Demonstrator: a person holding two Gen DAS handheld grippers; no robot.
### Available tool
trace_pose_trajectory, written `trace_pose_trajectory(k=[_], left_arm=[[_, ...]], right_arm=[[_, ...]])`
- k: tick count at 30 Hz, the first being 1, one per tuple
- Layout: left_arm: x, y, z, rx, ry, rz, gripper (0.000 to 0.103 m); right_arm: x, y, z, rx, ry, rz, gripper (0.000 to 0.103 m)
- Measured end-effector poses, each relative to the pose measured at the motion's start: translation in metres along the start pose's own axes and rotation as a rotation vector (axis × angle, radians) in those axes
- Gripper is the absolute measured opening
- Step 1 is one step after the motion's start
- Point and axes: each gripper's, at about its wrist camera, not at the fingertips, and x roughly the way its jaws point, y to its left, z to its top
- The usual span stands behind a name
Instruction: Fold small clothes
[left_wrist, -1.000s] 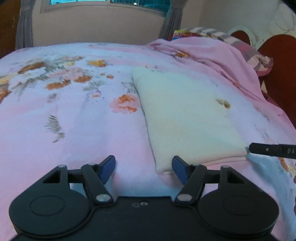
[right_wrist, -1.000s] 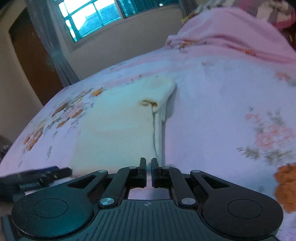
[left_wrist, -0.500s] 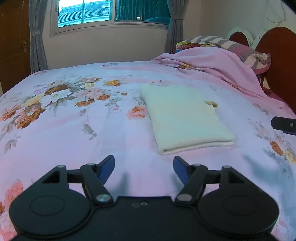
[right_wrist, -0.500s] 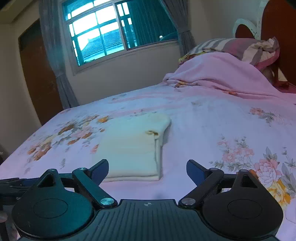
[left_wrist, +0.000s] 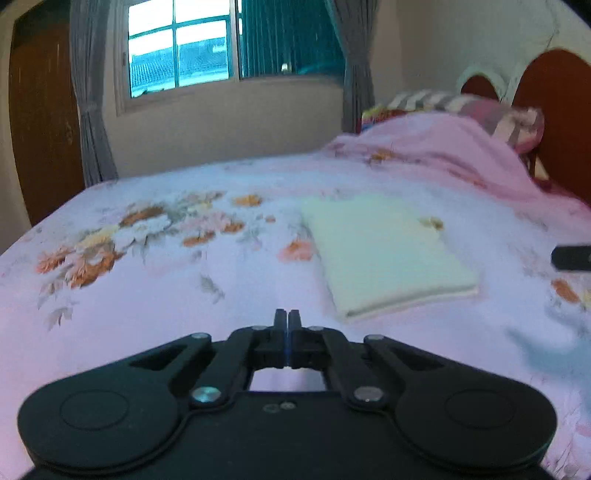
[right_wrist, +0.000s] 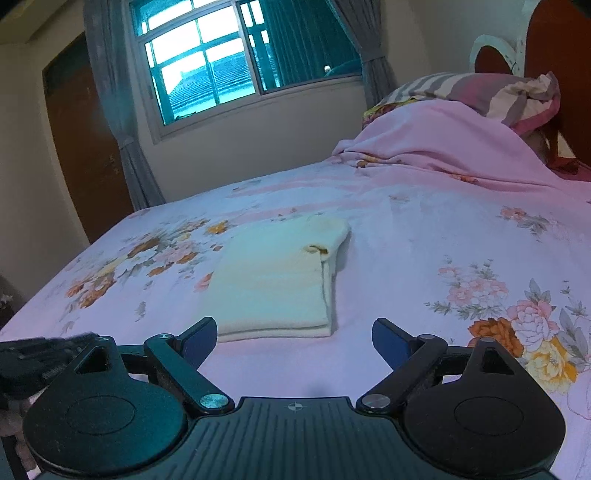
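A cream garment (left_wrist: 384, 254) lies folded into a flat rectangle on the floral bedsheet (left_wrist: 147, 280). It also shows in the right wrist view (right_wrist: 280, 280), with its layered edge toward me. My left gripper (left_wrist: 287, 320) is shut and empty, held above the sheet to the left of the garment's near corner. My right gripper (right_wrist: 293, 338) is open and empty, held back from the garment's near edge. A tip of the right gripper (left_wrist: 570, 256) shows at the right edge of the left wrist view.
A pink blanket (right_wrist: 443, 147) is heaped at the head of the bed over a striped pillow (right_wrist: 491, 92). A wooden headboard (left_wrist: 554, 110) stands at the right. A window (right_wrist: 236, 62) and a brown door (right_wrist: 81, 140) are on the far wall.
Both grippers pulled back and up from the folded garment. The right gripper opened and let go of it. The left gripper then closed on nothing.
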Motion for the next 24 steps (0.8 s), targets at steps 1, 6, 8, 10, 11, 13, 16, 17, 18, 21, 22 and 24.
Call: trace_pose_trajectory(k=[1, 6, 8, 10, 11, 13, 16, 17, 18, 21, 22, 24], left_arm=[[-0.002, 0.001, 0.002, -0.008, -0.009, -0.006, 0.006], [-0.017, 0.001, 0.004, -0.014, -0.075, 0.047, 0.103], [-0.021, -0.002, 0.006, -0.001, -0.027, 0.029, 0.103], [-0.035, -0.003, 0.005, -0.017, -0.036, 0.012, 0.103], [-0.042, -0.004, 0.005, -0.010, -0.039, 0.016, 0.103], [-0.057, -0.003, 0.005, -0.020, -0.040, 0.017, 0.103], [-0.083, -0.001, 0.004, -0.047, -0.048, -0.010, 0.103], [-0.091, 0.000, 0.003, -0.046, -0.051, -0.011, 0.103], [-0.100, -0.001, 0.002, -0.044, -0.055, -0.014, 0.103], [-0.128, -0.001, -0.004, -0.049, -0.063, -0.016, 0.103], [-0.135, 0.000, -0.005, -0.048, -0.067, -0.012, 0.103], [-0.152, 0.000, -0.008, -0.049, -0.083, -0.002, 0.103]], right_arm=[[0.000, -0.001, 0.001, 0.003, -0.002, 0.001, 0.090], [-0.009, 0.000, 0.007, 0.015, -0.027, 0.003, 0.090], [-0.017, 0.004, 0.009, 0.002, -0.038, 0.008, 0.090], [-0.029, 0.010, 0.011, -0.023, -0.050, 0.008, 0.090], [-0.036, 0.012, 0.011, -0.035, -0.060, 0.009, 0.090], [-0.050, 0.019, 0.011, -0.054, -0.066, 0.006, 0.090], [-0.077, 0.028, 0.008, -0.082, -0.084, 0.000, 0.090], [-0.085, 0.031, 0.006, -0.085, -0.086, 0.001, 0.090], [-0.094, 0.033, 0.003, -0.089, -0.089, 0.005, 0.090], [-0.120, 0.040, -0.006, -0.097, -0.100, 0.017, 0.090], [-0.129, 0.042, -0.010, -0.100, -0.102, 0.020, 0.090], [-0.144, 0.047, -0.016, -0.111, -0.109, 0.015, 0.091]])
